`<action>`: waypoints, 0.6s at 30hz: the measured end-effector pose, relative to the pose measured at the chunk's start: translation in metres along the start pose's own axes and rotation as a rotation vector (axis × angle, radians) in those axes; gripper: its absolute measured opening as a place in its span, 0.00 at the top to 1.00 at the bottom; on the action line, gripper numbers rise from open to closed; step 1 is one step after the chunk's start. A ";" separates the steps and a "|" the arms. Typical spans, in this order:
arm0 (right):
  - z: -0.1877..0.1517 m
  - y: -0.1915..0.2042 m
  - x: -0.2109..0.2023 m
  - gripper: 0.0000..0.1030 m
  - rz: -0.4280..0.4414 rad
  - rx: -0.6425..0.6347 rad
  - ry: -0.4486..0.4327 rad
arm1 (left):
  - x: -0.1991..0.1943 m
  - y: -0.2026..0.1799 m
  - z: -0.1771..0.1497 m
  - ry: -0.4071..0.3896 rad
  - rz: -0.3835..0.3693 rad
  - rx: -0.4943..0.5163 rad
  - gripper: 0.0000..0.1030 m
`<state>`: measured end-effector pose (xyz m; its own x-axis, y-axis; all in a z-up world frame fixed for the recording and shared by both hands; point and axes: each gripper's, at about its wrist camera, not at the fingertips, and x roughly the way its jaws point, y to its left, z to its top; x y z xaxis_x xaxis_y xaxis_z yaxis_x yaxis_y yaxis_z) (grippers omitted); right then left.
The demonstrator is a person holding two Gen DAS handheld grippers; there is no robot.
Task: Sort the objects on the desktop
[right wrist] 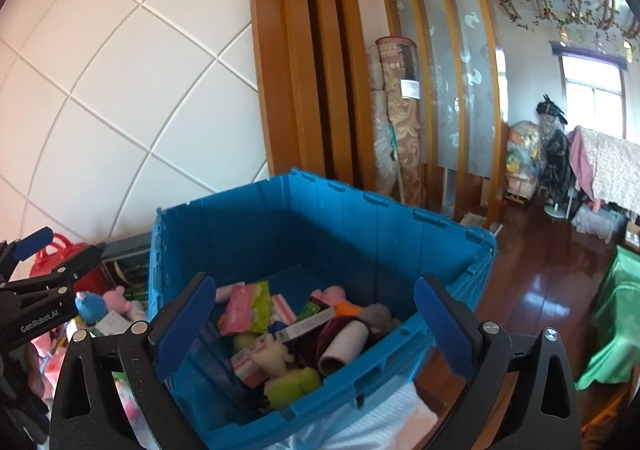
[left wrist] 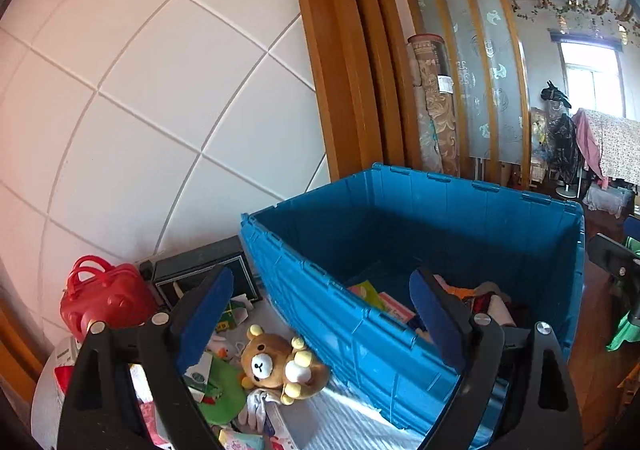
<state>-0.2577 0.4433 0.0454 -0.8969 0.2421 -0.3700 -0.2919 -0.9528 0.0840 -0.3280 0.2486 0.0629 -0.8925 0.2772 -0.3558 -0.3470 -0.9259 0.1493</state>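
Visibility first: crate (right wrist: 320, 218) floor mostly buried, so the lower layers can't be read. Left wrist view sees only a strip of its contents past the near wall: book edges and some cloth, hard to identify. Clutter pile under the left gripper (left wrist: 320, 318) is cut off by its own fingers and the frame's bottom edge.

Both grippers have jaws wide apart, nothing between the pads. Right gripper (right wrist: 314, 324) hangs over the crate's near corner, looking in: pink-green packet (right wrist: 246, 308), small boxes, rolled cloth (right wrist: 344, 346), yellow-green plush (right wrist: 292, 382), all jumbled and touching.

Unsorted items sit on the table left of the crate: brown bear plush (left wrist: 276, 364) lying against the crate's outer wall, green cloth (left wrist: 224, 390), red handbag (left wrist: 104, 298) and dark box (left wrist: 200, 266) near the white wall.
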 end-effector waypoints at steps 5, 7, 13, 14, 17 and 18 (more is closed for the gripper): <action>-0.021 0.023 -0.026 0.01 0.018 -0.010 0.020 | -0.017 0.029 -0.026 0.024 0.031 -0.028 0.12; -0.029 0.035 -0.038 0.01 0.022 -0.018 0.024 | -0.027 0.043 -0.036 0.027 0.030 -0.039 0.12; -0.065 0.078 -0.071 0.01 0.044 -0.014 0.068 | -0.064 0.088 -0.071 0.046 0.047 -0.047 0.12; -0.072 0.085 -0.077 0.01 0.050 -0.006 0.073 | -0.068 0.095 -0.076 0.053 0.058 -0.045 0.12; -0.088 0.103 -0.093 0.01 0.060 0.014 0.087 | -0.086 0.115 -0.092 0.062 0.079 -0.045 0.12; -0.093 0.109 -0.098 0.01 0.056 0.016 0.092 | -0.091 0.120 -0.096 0.061 0.083 -0.048 0.12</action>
<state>-0.1709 0.2990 0.0052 -0.8782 0.1698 -0.4472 -0.2477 -0.9612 0.1213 -0.2605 0.0873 0.0244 -0.8979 0.1844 -0.3996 -0.2572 -0.9567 0.1364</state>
